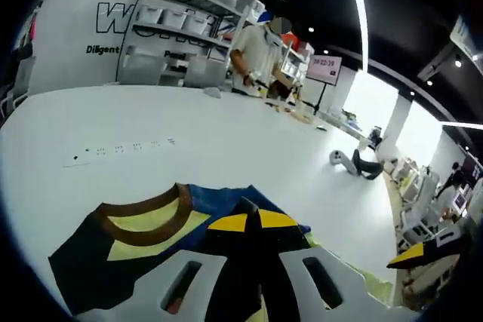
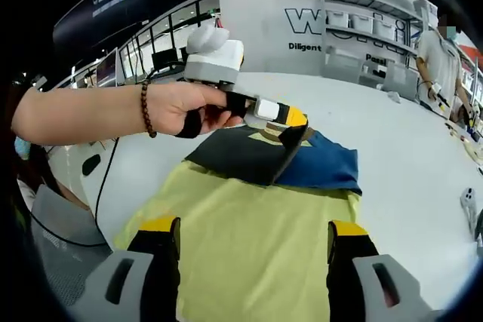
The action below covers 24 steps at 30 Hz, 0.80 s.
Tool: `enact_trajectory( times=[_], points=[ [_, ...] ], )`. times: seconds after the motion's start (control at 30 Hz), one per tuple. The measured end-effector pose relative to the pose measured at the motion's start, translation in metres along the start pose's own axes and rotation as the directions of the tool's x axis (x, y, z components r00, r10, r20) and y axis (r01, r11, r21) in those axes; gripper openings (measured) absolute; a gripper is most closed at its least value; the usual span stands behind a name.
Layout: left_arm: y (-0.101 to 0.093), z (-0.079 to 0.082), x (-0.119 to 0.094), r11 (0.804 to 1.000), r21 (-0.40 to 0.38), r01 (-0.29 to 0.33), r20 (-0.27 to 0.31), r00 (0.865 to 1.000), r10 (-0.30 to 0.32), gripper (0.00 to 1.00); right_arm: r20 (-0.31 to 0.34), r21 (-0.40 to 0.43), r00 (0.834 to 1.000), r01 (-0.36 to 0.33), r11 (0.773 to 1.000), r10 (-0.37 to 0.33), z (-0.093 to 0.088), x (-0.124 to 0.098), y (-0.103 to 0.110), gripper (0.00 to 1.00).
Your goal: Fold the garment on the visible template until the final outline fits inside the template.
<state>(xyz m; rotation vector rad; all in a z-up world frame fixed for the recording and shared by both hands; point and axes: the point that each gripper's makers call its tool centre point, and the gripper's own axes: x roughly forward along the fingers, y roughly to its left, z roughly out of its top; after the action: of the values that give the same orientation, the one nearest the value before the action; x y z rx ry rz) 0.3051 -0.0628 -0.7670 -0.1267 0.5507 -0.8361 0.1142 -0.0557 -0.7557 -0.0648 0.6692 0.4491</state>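
On the white table [image 1: 226,133], the garment [image 2: 264,224] lies spread between the wide-open tips of the right gripper [image 2: 253,240]. Beyond it, a hand [image 2: 181,107] holds the left gripper [image 2: 296,132] level, clamped on the dark collar edge. Bare tabletop surrounds the cloth; shelves [image 1: 181,32] and a person [image 1: 260,54] stand far back.
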Motion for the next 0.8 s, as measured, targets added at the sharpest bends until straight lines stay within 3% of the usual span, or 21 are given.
enact_trajectory(
  times=[0.23,0.3,0.47,0.53,0.8],
  points=[
    [-0.001,-0.016,0.019,0.999,-0.031,0.014,-0.035,0.999,-0.016,0.04,-0.015,-0.002,1.0,-0.007,1.0,0.007,-0.002,-0.001,-0.002,0.77],
    [-0.002,-0.02,0.027,1.0,0.002,0.025,-0.04,0.999,-0.025,0.04,-0.018,-0.018,1.0,-0.01,1.0,0.009,-0.002,-0.002,-0.003,0.78],
    [-0.003,-0.027,0.036,1.0,-0.01,0.021,-0.059,0.998,-0.022,0.04,-0.026,-0.02,1.0,0.006,1.0,-0.006,-0.004,-0.004,-0.008,0.78],
    [-0.006,-0.038,0.04,0.999,-0.009,0.035,-0.106,0.994,-0.036,0.04,-0.033,-0.025,0.999,0.009,1.0,-0.01,-0.005,-0.005,-0.01,0.78],
    [-0.008,-0.046,0.055,0.998,-0.047,0.034,-0.105,0.994,-0.039,0.04,-0.036,-0.012,0.998,0.043,0.999,-0.044,-0.006,-0.01,-0.022,0.79]
  ],
)
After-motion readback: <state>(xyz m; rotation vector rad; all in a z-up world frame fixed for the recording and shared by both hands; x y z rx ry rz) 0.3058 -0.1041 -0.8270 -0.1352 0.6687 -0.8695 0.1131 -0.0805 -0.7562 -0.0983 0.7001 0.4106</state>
